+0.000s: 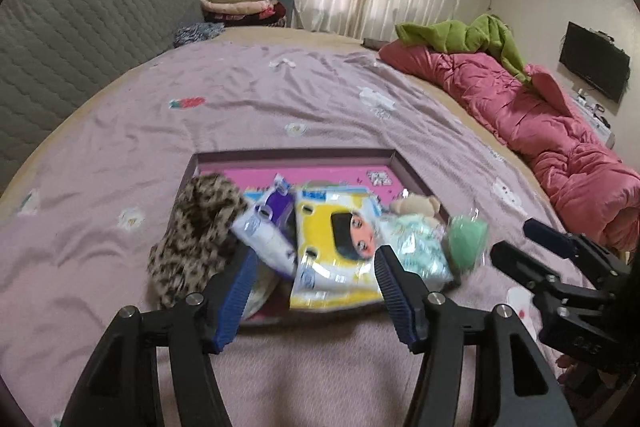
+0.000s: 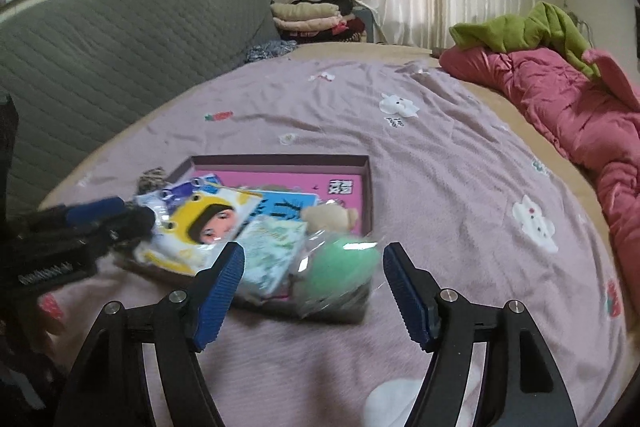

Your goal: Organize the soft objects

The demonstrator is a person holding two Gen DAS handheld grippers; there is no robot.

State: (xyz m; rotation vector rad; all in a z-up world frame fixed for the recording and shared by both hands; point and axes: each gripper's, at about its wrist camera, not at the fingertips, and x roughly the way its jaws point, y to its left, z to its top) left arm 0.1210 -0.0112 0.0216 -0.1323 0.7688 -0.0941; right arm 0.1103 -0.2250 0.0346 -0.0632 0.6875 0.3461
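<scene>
A shallow box (image 1: pixel 296 153) with a pink bottom lies on the lilac bedsheet (image 1: pixel 280 87). It holds a leopard-print cloth (image 1: pixel 192 231) draped over its left edge, white and purple packets (image 1: pixel 264 227), a yellow packet with a cartoon face (image 1: pixel 332 227), a pale green patterned packet (image 1: pixel 416 247) and a beige plush (image 1: pixel 416 205). A green soft item in a clear bag (image 2: pixel 340 263) rests on the box's near right corner. My left gripper (image 1: pixel 316 267) hovers open over the near edge, holding nothing. My right gripper (image 2: pixel 312 255) is open above the bagged green item, its pads apart from it.
A crumpled pink quilt (image 1: pixel 540 119) with a green garment (image 1: pixel 460 35) on it runs along the bed's right side. A grey padded headboard (image 1: pixel 80 19) stands at the left. Folded blankets (image 1: pixel 236 1) are stacked at the far corner. A dark screen (image 1: pixel 592 71) hangs on the right wall.
</scene>
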